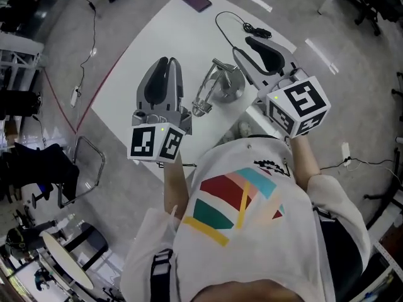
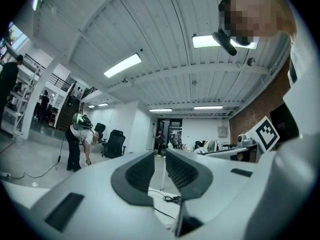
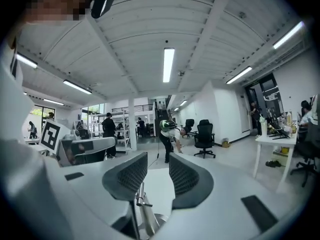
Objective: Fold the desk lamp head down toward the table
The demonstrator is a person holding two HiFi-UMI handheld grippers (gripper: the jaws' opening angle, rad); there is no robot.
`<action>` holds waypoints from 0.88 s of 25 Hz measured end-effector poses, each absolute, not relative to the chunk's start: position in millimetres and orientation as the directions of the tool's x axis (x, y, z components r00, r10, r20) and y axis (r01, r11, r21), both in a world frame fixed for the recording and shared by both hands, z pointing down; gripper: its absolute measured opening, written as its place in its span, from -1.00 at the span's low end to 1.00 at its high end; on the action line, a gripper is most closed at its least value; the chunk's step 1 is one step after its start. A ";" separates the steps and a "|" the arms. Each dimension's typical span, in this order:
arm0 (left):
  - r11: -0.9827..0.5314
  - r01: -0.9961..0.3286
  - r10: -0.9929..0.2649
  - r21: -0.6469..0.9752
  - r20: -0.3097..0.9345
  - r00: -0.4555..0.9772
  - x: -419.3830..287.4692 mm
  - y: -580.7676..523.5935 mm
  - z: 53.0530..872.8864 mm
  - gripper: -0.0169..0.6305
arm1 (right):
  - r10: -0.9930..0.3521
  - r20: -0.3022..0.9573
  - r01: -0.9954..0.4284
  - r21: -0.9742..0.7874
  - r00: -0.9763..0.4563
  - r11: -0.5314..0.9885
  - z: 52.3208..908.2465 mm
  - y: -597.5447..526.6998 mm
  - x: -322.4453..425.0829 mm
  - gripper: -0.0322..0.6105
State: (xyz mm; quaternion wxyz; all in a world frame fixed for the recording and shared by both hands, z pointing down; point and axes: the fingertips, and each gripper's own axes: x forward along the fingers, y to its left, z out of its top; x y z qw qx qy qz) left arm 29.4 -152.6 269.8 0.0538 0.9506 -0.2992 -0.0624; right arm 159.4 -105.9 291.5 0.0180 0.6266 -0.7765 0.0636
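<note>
Lamp (image 1: pixel 217 83) looks folded low at counter's (image 1: pixel 157 36) near edge; my left gripper (image 2: pixel 160 156) closed, right gripper (image 3: pixel 158 161) ajar, both empty; stray swing could topple it.

An open office: swivel chairs (image 3: pixel 205 139), white desks (image 3: pixel 272 143), ceiling strip lights (image 3: pixel 168 64).

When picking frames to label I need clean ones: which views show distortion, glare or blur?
Head view: evenly lit and sharp, the desk lamp crisp. Left gripper view: strong fisheye, dark corners, a ceiling light blown out, jaws soft. Right gripper view: same fisheye, a strip light glaring, the desk lamp below the jaws blurred.
</note>
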 end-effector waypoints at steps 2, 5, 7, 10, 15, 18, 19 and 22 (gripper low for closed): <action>-0.808 -0.568 -0.583 0.155 -0.081 0.808 28.5 -149.6 274.4 -0.59 | -0.970 0.111 -0.974 -0.083 -0.217 0.209 293.4 -104.5 160.9 -0.46; -0.802 -0.576 -0.592 0.158 -0.083 0.802 26.6 -144.3 275.2 -0.59 | -0.972 0.108 -0.975 -0.102 -0.210 0.199 295.8 -101.3 159.0 -0.46; -0.801 -0.577 -0.594 0.157 -0.092 0.799 26.7 -143.3 271.6 -0.59 | -0.972 0.118 -0.976 -0.101 -0.203 0.192 296.9 -102.5 157.7 -0.46; -0.800 -0.581 -0.597 0.150 -0.103 0.795 25.1 -143.3 265.6 -0.60 | -0.976 0.138 -0.984 -0.071 -0.170 0.161 298.7 -105.2 158.4 -0.46; -0.797 -0.585 -0.601 0.149 -0.103 0.793 23.1 -141.1 263.9 -0.59 | -0.979 0.122 -0.985 -0.075 -0.161 0.153 295.9 -102.2 159.2 -0.46; -0.794 -0.588 -0.604 0.156 -0.088 0.792 21.4 -140.4 267.4 -0.59 | -0.979 0.127 -0.985 -0.074 -0.162 0.154 298.0 -103.5 159.4 -0.46; -0.792 -0.590 -0.606 0.158 -0.084 0.791 20.4 -140.0 268.6 -0.60 | -0.978 0.128 -0.985 -0.079 -0.162 0.153 299.2 -103.7 159.3 -0.46; -0.789 -0.591 -0.608 0.165 -0.080 0.790 17.6 -139.0 272.6 -0.59 | -0.978 0.131 -0.985 -0.084 -0.160 0.150 302.7 -103.1 158.4 -0.46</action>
